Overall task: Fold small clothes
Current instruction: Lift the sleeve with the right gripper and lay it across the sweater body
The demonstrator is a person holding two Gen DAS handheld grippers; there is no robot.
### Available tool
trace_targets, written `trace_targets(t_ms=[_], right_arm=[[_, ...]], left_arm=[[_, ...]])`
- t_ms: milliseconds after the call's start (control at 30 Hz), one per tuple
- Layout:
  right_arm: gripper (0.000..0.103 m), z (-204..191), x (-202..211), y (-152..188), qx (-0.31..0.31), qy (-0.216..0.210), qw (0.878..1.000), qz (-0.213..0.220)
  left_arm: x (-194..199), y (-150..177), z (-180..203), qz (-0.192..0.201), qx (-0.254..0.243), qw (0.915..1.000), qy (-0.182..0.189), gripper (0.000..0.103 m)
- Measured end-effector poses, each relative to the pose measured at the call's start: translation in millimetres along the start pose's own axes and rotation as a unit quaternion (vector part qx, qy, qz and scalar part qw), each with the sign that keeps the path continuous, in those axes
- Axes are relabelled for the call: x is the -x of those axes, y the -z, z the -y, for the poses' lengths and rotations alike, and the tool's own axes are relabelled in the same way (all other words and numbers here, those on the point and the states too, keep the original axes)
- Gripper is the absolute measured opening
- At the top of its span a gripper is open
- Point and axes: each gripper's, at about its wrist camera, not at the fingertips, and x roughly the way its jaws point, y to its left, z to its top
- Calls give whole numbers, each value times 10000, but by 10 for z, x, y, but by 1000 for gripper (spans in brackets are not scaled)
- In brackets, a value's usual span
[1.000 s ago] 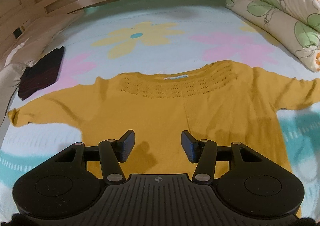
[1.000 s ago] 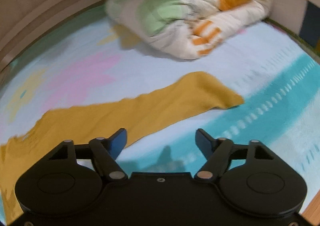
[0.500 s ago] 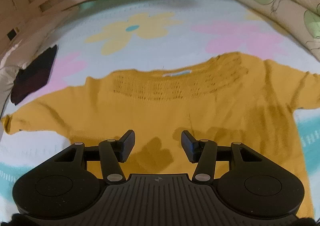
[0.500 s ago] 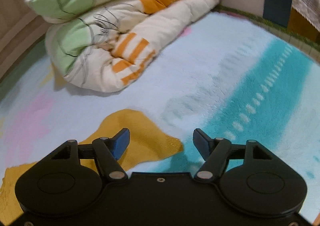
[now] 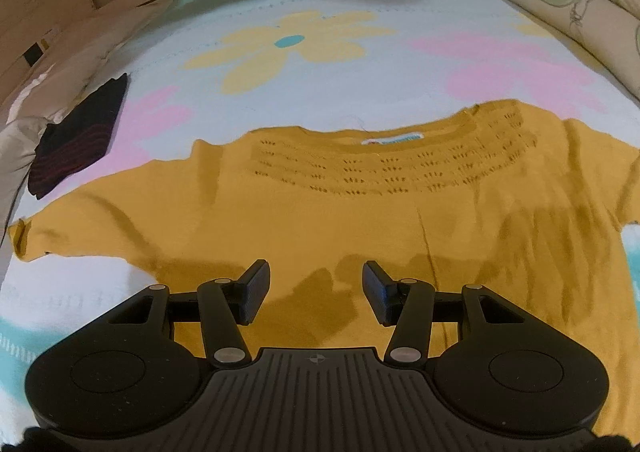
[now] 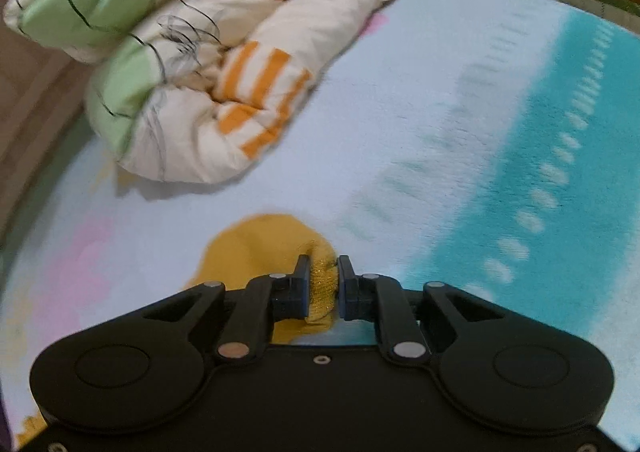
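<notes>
Left wrist view: left gripper (image 5: pixel 315 290) jaws spread and empty as before, now closer over the mustard knit sweater (image 5: pixel 320 220), spread flat mid-frame on the flowered blanket (image 5: pixel 360 64).

Right wrist view: right gripper (image 6: pixel 323 286), wide a second ago, closing on the sleeve cuff (image 6: pixel 320 284), lower centre; sleeve fold likely next.

Dim warm light, fisheye blur

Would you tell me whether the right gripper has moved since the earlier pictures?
Yes. The right gripper has travelled along the mustard sleeve to its cuff, nearer the rolled quilt, and its jaws are closing on the fabric.
</notes>
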Motion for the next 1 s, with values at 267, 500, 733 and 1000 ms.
trace_targets(t_ms=[267,500,733,1000], right_arm=[[21,-1040,641,-103,1064,-680,9917,258],[21,-2283,1176,144,1822,-1756,9674,74],[21,-3534,1339,815,2467,-2689,9301,-420],[21,-4582,982,1824,3088,-3228,8876,-1121]], left_arm=[[107,-103,-241,149,276,9995,31,50],[194,-135,-582,215,536,9983,28,50],[230,-129,-1025,284,846,9959,-155,50],[135,-42,-1510,149,1228,9916,-375,50]])
